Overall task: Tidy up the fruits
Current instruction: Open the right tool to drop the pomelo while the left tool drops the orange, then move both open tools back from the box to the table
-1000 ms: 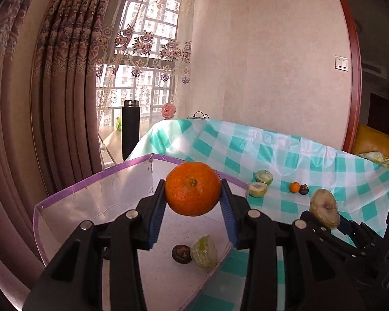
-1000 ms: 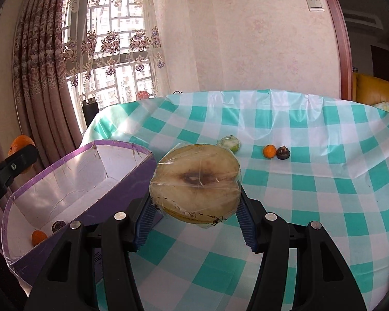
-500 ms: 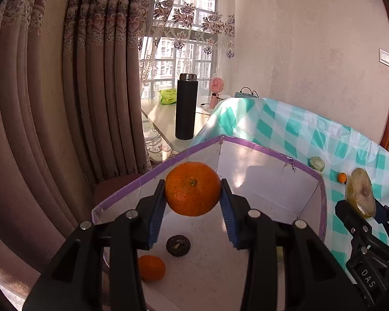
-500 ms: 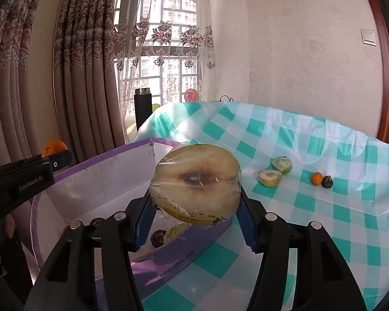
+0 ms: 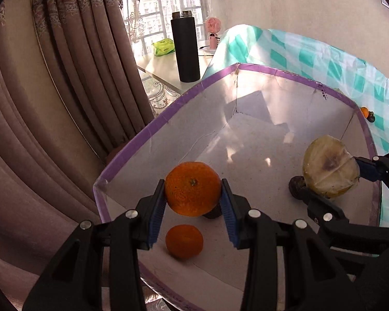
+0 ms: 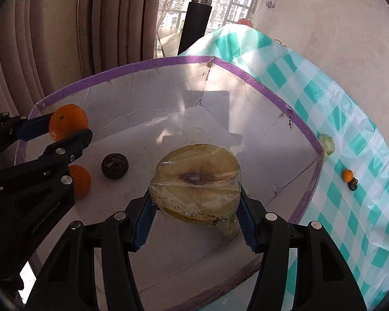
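My left gripper is shut on an orange and holds it above the floor of a purple-rimmed white box. My right gripper is shut on a plastic-wrapped halved fruit over the same box. In the box lie a smaller orange and a dark round fruit. A pale wrapped fruit piece shows under the right gripper. The left gripper with its orange shows at the left of the right wrist view; the right gripper's fruit shows at the right of the left wrist view.
The box sits on a table with a teal checked cloth. On the cloth lie a green wrapped fruit, a tiny orange and a small dark fruit. A black flask stands on a side table by the curtains.
Both grippers have moved left and tipped down from above the table to over the box's inside, each still holding its fruit. The box floor now fills both views.
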Motion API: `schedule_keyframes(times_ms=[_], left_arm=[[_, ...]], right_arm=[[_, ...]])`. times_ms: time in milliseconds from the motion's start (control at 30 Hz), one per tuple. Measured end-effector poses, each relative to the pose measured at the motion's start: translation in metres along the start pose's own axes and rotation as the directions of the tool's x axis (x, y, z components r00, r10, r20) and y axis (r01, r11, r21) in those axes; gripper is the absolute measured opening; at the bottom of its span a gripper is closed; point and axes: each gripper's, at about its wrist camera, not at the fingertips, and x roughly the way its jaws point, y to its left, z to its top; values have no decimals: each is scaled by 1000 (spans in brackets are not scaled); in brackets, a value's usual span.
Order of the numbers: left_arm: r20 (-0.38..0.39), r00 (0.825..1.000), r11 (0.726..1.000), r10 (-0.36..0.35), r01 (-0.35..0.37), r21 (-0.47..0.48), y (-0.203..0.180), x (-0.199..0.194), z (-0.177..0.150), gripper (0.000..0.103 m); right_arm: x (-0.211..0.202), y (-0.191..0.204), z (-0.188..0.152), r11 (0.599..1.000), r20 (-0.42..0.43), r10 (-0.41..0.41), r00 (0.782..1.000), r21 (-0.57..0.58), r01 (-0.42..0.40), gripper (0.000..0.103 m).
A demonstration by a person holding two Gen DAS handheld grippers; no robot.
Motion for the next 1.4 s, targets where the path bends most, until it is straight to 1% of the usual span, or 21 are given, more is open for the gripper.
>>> schedule_keyframes(times_ms=[67, 167, 233, 267, 300, 333, 367, 400, 467, 700, 767, 867, 933, 1000, 1033, 1100, 1200, 1267, 1300, 1333, 1400], left_arm=[[-24, 1000, 1000, -2, 3, 10, -4, 7, -2, 42], [-66, 998, 1000, 1, 0, 19, -7, 17, -5, 42], [-75, 997, 999, 28, -25, 39, -10, 21, -7, 43], [-78, 997, 999, 23, -20, 40, -11, 21, -7, 49], [-78, 997, 999, 15, -12, 31, -10, 21, -6, 59], [-83, 997, 1000, 11, -9, 16, -9, 21, -5, 67], [-83, 996, 1000, 14, -13, 3, -7, 20, -4, 77], [-77, 997, 1000, 7, -7, 0, -5, 19, -3, 81], [-76, 997, 1000, 6, -6, 1, -4, 18, -2, 81], [-71, 997, 1000, 23, -22, 7, -7, 16, -2, 85], [-68, 997, 999, 33, -33, 7, -6, 14, -2, 86], [-50, 997, 999, 53, -54, -2, -4, 5, 2, 92], [-13, 998, 997, 68, -69, -17, -3, -6, 6, 95], [58, 995, 996, 85, -83, -36, -5, -24, 10, 100], [110, 990, 995, 92, -88, -38, -9, -35, 12, 101], [217, 971, 995, 95, -90, -34, -22, -58, 14, 101], [357, 932, 998, 56, -60, 1, -54, -89, 12, 101], [415, 910, 999, 2, -18, 35, -79, -104, 9, 101], [430, 902, 998, -35, 13, 54, -91, -109, 8, 101], [440, 894, 995, -82, 51, 82, -105, -114, 7, 101], [438, 879, 979, -187, 132, 153, -139, -117, 5, 101]], right_arm=[[6, 2, -2, 1000, -25, 3, 1000, -10, -3, 57], [13, 3, -5, 999, -53, -21, 998, -28, 19, 57], [15, 4, -5, 999, -60, -33, 998, -44, 31, 57], [16, 5, -5, 998, -67, -37, 997, -52, 33, 58], [15, 6, -5, 998, -67, -37, 997, -55, 33, 61], [15, 7, -6, 997, -68, -47, 997, -61, 42, 68], [15, 8, -7, 997, -67, -53, 996, -67, 49, 71], [14, 8, -6, 997, -64, -52, 997, -68, 48, 74], [13, 7, -7, 997, -62, -38, 997, -65, 34, 74], [9, 8, -9, 997, -45, -40, 998, -65, 37, 76], [5, 6, -9, 998, -26, -27, 999, -61, 26, 76], [-8, 1, -10, 998, 32, -3, 999, -55, 5, 80], [-22, -7, -10, 999, 99, 8, 995, -40, -4, 81], [-38, -19, -12, 1000, 179, 12, 984, -6, -12, 82], [-46, -27, -15, 1000, 220, 8, 975, 17, -12, 85], [-60, -44, -21, 998, 294, -12, 956, 63, -7, 86], [-75, -77, -38, 987, 365, -67, 929, 159, 9, 86], [-79, -106, -54, 969, 385, -119, 915, 248, 21, 86], [-78, -121, -62, 955, 384, -145, 912, 297, 27, 86], [-75, -138, -72, 937, 372, -171, 912, 348, 34, 86], [-63, -172, -92, 894, 312, -222, 924, 444, 65, 86]])
